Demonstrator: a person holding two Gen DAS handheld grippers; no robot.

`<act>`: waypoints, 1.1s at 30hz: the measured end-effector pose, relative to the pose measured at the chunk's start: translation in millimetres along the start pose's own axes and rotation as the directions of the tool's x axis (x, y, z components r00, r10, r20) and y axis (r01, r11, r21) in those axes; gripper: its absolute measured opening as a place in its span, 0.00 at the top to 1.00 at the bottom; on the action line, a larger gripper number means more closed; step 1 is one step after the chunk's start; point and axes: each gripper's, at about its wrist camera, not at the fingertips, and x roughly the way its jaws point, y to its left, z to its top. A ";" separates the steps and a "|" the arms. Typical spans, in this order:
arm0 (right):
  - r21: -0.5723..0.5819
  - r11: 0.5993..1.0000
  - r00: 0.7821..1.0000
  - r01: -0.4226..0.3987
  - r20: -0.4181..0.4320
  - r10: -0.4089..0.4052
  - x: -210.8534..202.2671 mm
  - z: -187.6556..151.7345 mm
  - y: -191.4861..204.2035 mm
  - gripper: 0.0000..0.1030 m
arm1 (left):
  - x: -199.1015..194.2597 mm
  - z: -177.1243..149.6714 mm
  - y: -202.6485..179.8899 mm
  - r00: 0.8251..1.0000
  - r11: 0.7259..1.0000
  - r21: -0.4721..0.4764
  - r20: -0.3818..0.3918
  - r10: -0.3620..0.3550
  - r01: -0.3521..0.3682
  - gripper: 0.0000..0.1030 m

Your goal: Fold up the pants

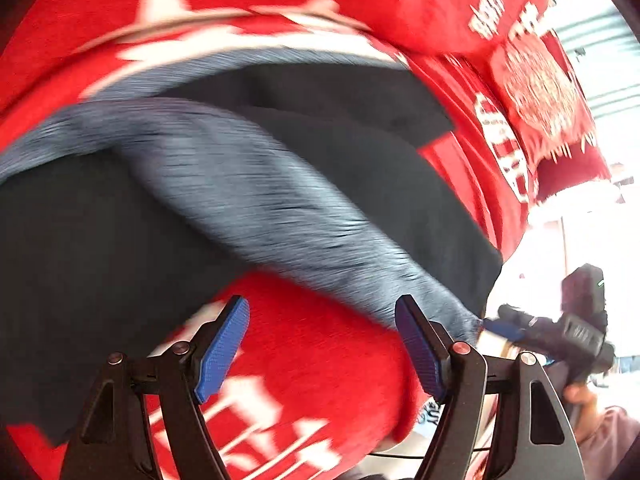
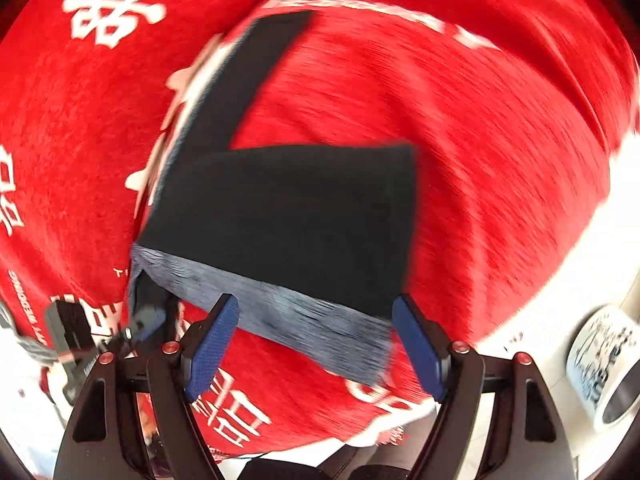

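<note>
Pants point(image 2: 280, 216) are dark, almost black, with a grey-blue ribbed waistband point(image 2: 280, 316), and they're lying on a red cloth point(image 2: 480, 120) printed with white characters that covers the tabletop. From the right wrist camera they look partly folded: a wide dark panel sits in the middle with one narrower leg stretching off toward the far side, and the waistband runs along the near edge.

Right tongs point(image 2: 316, 344) are spread wide apart with nothing between the blue pads, hovering just above the waistband edge. Left tongs point(image 1: 322, 346) are wide apart too, over bare red cloth, with the pants point(image 1: 100, 240) just beyond and the grey waistband point(image 1: 260, 192) sweeping diagonally across that view.

In the left wrist view you can also see the other gripper at the right edge, sitting right at the end of the waistband, though it's too blurry to tell if it's touching. Everything's pretty motion-smeared. A white mug point(image 2: 604, 360) with dark print lies at the right edge of the right wrist view, off the red cloth.
</note>
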 end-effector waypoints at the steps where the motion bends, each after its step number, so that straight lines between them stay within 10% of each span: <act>1: 0.015 1.000 1.000 -0.015 -0.011 0.015 2.2 -2.7 -8.2 0.20 | 8.5 3.9 -7.4 1.000 1.000 0.004 -0.015 -0.010 0.010 0.26; 3: 0.040 0.997 0.996 -0.068 -0.048 0.070 12.7 -9.9 -25.1 0.28 | 22.2 9.6 -15.1 0.998 1.000 0.007 -0.047 -0.030 0.030 0.26; 7: 0.078 0.984 0.981 -0.158 -0.102 0.166 35.1 -18.8 -31.2 0.83 | 32.6 18.2 -26.5 0.997 0.999 -0.005 -0.069 -0.046 0.046 0.27; 9: 0.094 0.968 0.968 -0.231 -0.075 0.239 26.3 -18.6 -29.2 0.88 | 23.7 25.6 -23.9 0.996 0.997 -0.016 -0.049 -0.072 0.072 0.27; 17: -0.103 0.914 0.917 -0.392 0.029 0.397 -35.1 95.8 53.4 0.88 | -13.1 127.7 -47.9 0.986 0.999 -0.007 0.166 -0.035 0.036 0.27; 22: -0.149 0.939 0.943 -0.311 0.077 0.324 -9.6 192.2 97.6 0.81 | -41.4 186.6 -36.6 0.953 0.997 -0.041 0.293 0.073 -0.064 0.27; 26: -0.202 0.962 0.970 -0.184 0.123 0.212 -9.9 236.1 124.8 0.31 | -62.3 180.6 -10.5 0.934 0.984 -0.057 0.309 0.180 -0.171 0.27; 33: -0.120 0.986 0.991 -0.117 0.045 0.123 22.3 210.5 85.1 0.49 | -32.4 116.5 41.7 0.917 0.921 -0.176 0.141 0.374 -0.348 0.27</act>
